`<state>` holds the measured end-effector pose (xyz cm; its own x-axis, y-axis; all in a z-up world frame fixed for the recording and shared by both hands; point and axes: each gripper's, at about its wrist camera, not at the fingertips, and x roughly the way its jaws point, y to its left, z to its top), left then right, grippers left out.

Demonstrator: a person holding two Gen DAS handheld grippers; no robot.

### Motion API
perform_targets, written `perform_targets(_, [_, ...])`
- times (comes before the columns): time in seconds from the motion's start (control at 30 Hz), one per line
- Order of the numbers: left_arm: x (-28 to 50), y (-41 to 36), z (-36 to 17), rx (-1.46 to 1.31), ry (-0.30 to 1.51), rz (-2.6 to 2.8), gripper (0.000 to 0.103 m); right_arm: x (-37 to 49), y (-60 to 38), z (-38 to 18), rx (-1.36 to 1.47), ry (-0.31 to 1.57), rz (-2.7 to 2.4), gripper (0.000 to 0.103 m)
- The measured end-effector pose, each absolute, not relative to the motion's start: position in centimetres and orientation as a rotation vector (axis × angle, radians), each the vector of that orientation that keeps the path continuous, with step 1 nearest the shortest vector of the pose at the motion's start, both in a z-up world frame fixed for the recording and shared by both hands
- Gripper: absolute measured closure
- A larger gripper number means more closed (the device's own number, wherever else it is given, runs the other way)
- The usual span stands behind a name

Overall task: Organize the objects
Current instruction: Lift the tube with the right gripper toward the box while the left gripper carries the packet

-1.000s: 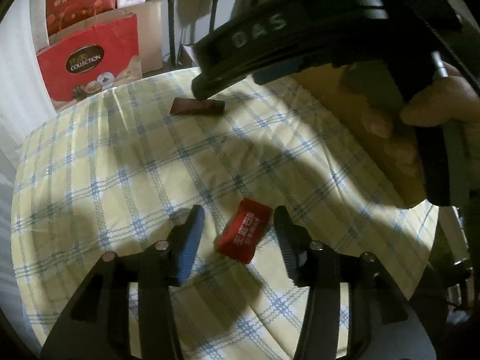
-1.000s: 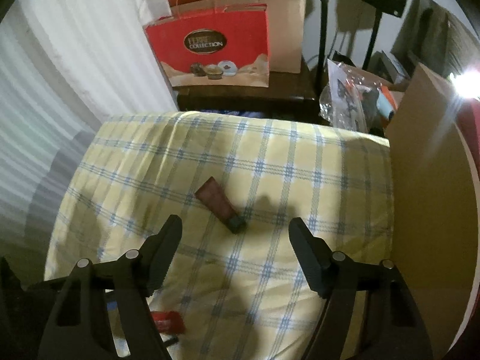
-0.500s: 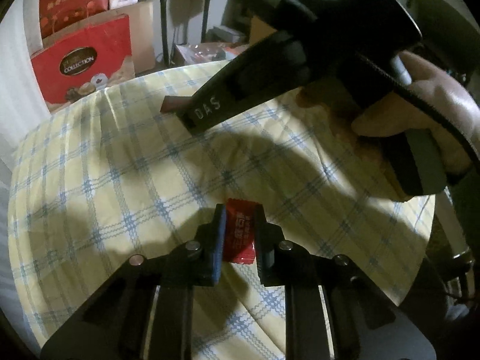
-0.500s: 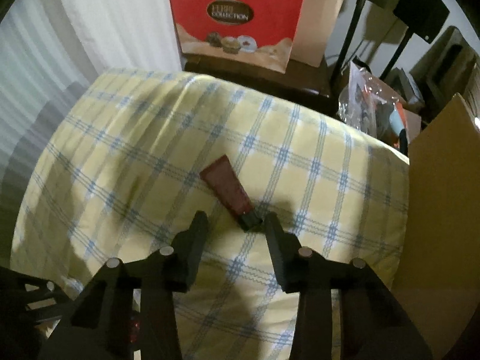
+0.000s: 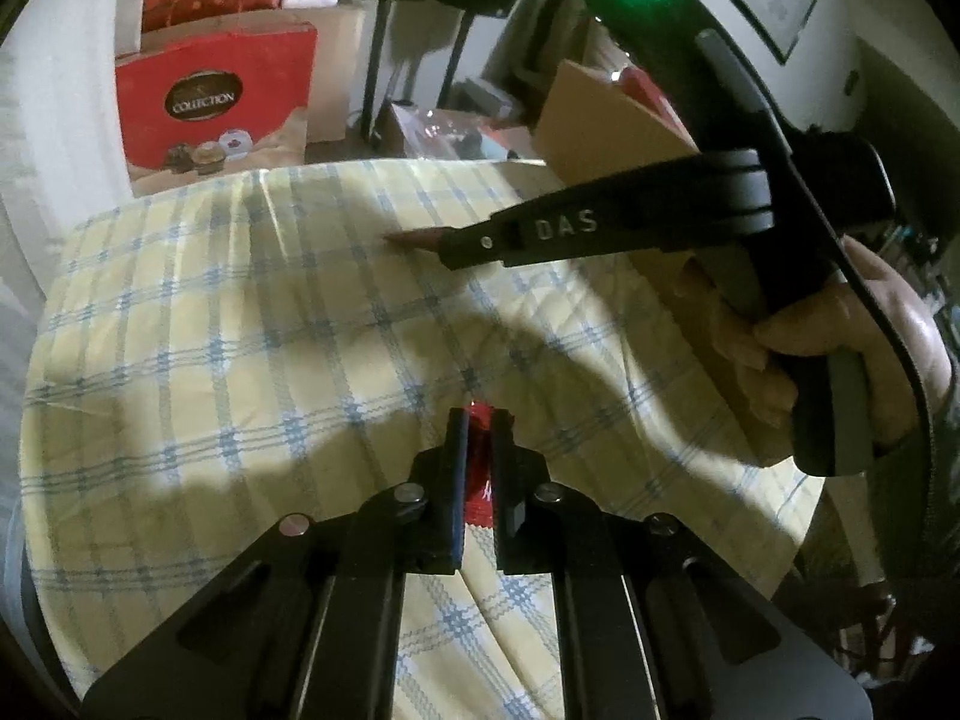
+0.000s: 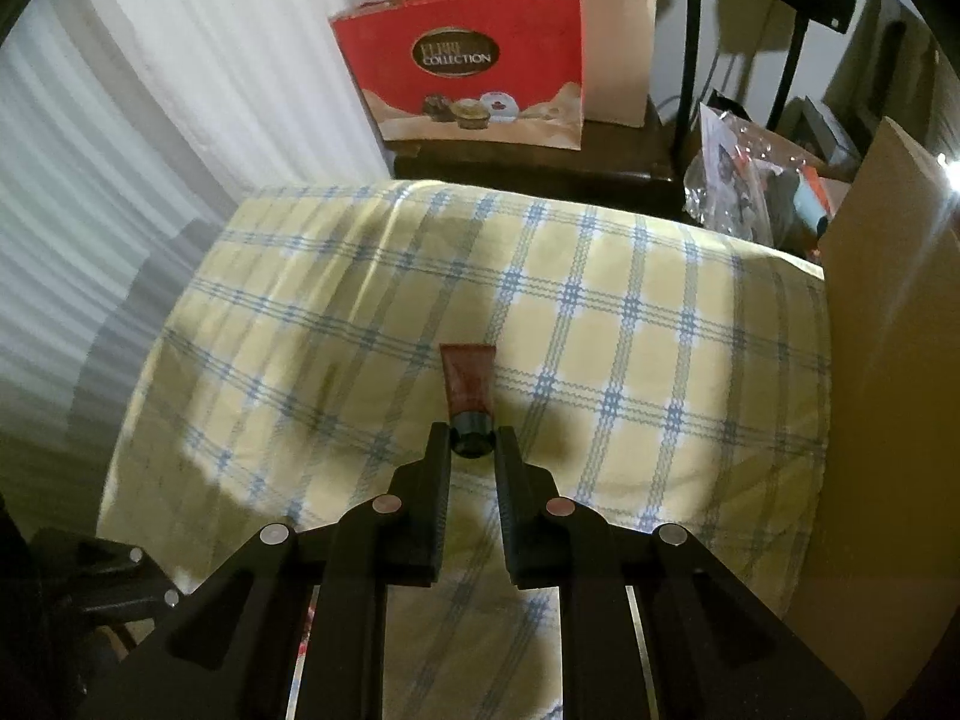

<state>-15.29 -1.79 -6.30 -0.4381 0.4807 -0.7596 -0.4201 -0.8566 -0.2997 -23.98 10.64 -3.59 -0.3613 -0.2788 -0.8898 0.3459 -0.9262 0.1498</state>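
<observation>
Two grippers have just been closing, each on its own thing: the left gripper [image 5: 478, 420], low in the frame's centre, pinches a red packet [image 5: 479, 483], and the right gripper [image 6: 472, 441] clamps the dark cap of a brown tube [image 6: 468, 383] lying on the checked cloth [image 6: 600, 324]. Pickup looks done; next, I judge, comes lifting both clear and carrying them toward the cardboard box [image 6: 888, 312] at the right edge.

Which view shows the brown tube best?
The right wrist view: the brown tube lies whole on the checked cloth, its cap pinched by the right gripper. The left wrist view shows only its tip beyond that gripper.
</observation>
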Motion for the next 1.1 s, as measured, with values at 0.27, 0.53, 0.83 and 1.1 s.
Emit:
perform_targets(0.27, [-15.8, -3.8, -4.9, -1.229, -0.162, 2.372, 0.097, -25.1, 10.8, -3.6, 1.516, 0.102, -2.346, 0.095])
perform_targets(0.53, [-16.6, -4.8, -4.7, -1.254, -0.222, 2.404, 0.097, -24.9, 10.3, -4.0, 1.520, 0.158, -2.340, 0.084])
perform_targets(0.83, [-16.8, -4.8, -4.4, -1.266, -0.248, 2.426, 0.097, -24.8, 9.7, -5.8, 1.555, 0.258, -2.325, 0.087])
perform_targets(1.1, [-17.2, -3.9, -3.0, -1.271, -0.246, 2.466, 0.097, -22.9, 11.3, -2.9, 1.479, 0.172, -2.404, 0.087])
